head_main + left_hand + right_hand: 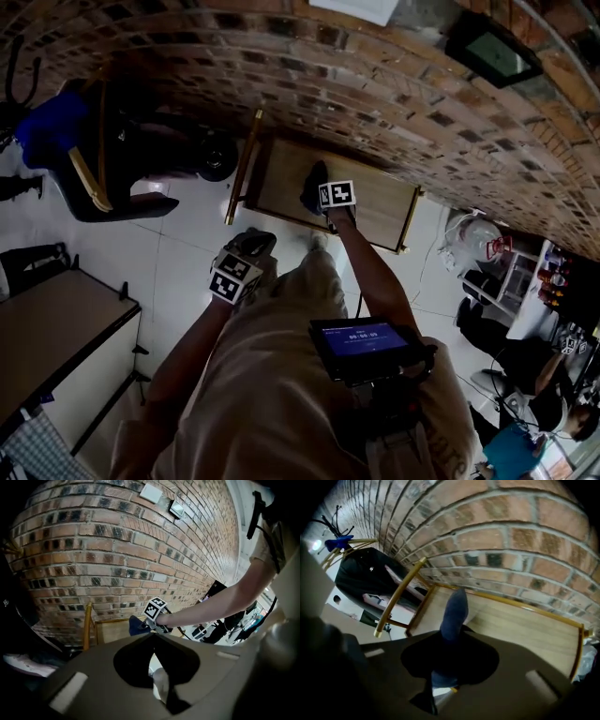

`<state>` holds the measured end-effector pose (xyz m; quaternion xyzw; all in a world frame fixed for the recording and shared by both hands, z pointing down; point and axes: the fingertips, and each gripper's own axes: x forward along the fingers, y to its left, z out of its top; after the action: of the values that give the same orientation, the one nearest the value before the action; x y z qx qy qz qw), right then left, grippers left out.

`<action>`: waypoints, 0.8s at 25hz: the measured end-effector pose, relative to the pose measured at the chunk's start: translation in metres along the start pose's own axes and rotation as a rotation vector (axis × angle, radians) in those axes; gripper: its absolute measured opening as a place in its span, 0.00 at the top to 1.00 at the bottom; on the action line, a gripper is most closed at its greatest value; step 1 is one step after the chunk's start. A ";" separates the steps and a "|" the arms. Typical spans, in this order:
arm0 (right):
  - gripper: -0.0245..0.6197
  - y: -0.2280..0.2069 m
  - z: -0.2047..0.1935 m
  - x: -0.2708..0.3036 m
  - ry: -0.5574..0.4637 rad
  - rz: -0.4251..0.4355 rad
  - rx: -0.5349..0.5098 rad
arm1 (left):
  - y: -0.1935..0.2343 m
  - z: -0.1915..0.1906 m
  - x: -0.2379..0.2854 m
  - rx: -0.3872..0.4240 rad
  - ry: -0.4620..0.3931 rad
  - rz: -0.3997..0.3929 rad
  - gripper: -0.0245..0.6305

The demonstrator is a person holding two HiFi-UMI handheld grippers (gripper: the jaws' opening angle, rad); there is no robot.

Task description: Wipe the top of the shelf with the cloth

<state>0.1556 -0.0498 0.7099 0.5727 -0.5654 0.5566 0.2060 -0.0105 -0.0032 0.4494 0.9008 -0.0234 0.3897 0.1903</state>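
Chest screen (364,339), left gripper (251,244) jaws together and empty, right gripper (328,208) pinching blue cloth (313,185) on shelf (380,202) top near left edge

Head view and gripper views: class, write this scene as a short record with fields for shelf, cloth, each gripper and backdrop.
Shelf: wooden shelf with brass-coloured rails, standing against the wall
Cloth: dark blue cloth, over the shelf top, left of its middle
Right gripper: shut on the cloth, reaching over the shelf
Left gripper: jaws together, nothing between them, held back from the shelf
Backdrop: red brick wall
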 end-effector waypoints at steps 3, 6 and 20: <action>0.83 0.055 0.011 0.030 0.015 0.062 -0.026 | 0.018 -0.012 -0.015 -0.009 0.021 0.000 0.96; 0.83 0.104 0.023 0.064 0.027 0.111 -0.073 | 0.041 -0.019 -0.032 -0.004 0.016 0.003 0.96; 0.83 0.157 0.032 0.176 0.122 0.081 -0.088 | 0.113 -0.060 -0.086 0.009 0.063 0.023 0.96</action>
<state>-0.0145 -0.1942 0.7923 0.5047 -0.5985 0.5729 0.2426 -0.1332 -0.0953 0.4621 0.8886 -0.0260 0.4201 0.1822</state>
